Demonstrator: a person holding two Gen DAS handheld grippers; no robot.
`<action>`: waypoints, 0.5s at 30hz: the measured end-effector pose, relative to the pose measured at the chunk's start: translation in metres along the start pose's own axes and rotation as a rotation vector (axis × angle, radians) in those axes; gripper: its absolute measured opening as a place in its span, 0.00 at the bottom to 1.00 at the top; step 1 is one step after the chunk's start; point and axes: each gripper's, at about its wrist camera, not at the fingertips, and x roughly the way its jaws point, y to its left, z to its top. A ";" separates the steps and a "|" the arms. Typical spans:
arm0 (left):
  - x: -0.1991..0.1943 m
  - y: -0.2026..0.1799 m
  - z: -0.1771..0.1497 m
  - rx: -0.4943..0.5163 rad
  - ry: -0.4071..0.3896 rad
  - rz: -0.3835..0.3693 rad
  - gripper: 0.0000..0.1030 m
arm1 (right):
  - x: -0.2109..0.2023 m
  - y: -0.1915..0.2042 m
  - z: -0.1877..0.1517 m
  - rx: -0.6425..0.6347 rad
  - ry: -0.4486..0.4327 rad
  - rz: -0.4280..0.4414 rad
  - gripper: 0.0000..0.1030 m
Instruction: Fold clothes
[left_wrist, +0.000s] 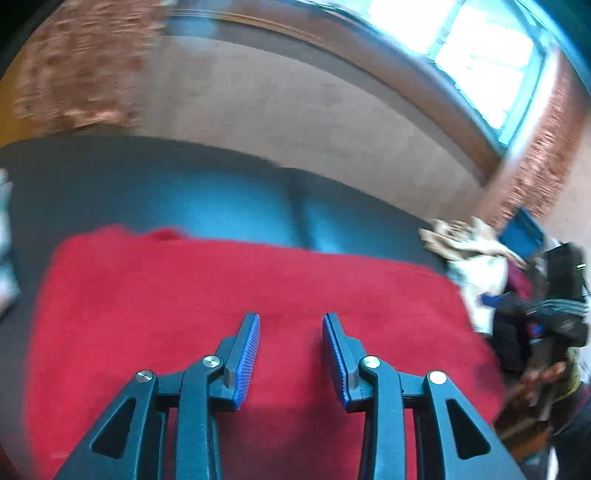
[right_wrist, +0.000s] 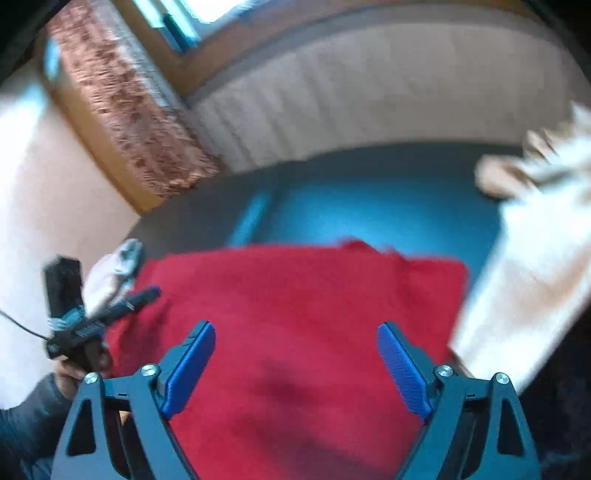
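Observation:
A red garment (left_wrist: 258, 295) lies flat and folded to a rough rectangle on a blue-grey cushioned surface (left_wrist: 229, 206). My left gripper (left_wrist: 291, 325) hovers over the garment's near part, jaws partly apart, with nothing between the blue pads. In the right wrist view the same red garment (right_wrist: 295, 325) fills the middle. My right gripper (right_wrist: 297, 328) stands wide open above it and holds nothing. The left gripper (right_wrist: 142, 297) shows at the garment's left edge, carried by a hand (right_wrist: 70, 373) in a grey sleeve.
A pile of white, beige and dark clothes (left_wrist: 480, 273) lies to the right of the red garment. A pale beige garment (right_wrist: 535, 251) is blurred at the right. A beige backrest (right_wrist: 369, 92) runs behind the cushion. A small white item (right_wrist: 123, 258) lies at the left.

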 end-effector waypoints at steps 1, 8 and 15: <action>-0.003 0.014 -0.003 -0.017 -0.002 0.037 0.34 | 0.005 0.011 0.005 -0.024 -0.001 0.006 0.93; -0.021 0.059 -0.032 -0.086 -0.058 0.092 0.22 | 0.081 0.022 0.010 -0.094 0.064 -0.173 0.99; -0.056 0.090 -0.030 -0.144 -0.098 0.103 0.32 | 0.085 0.011 -0.008 -0.139 0.033 -0.188 1.00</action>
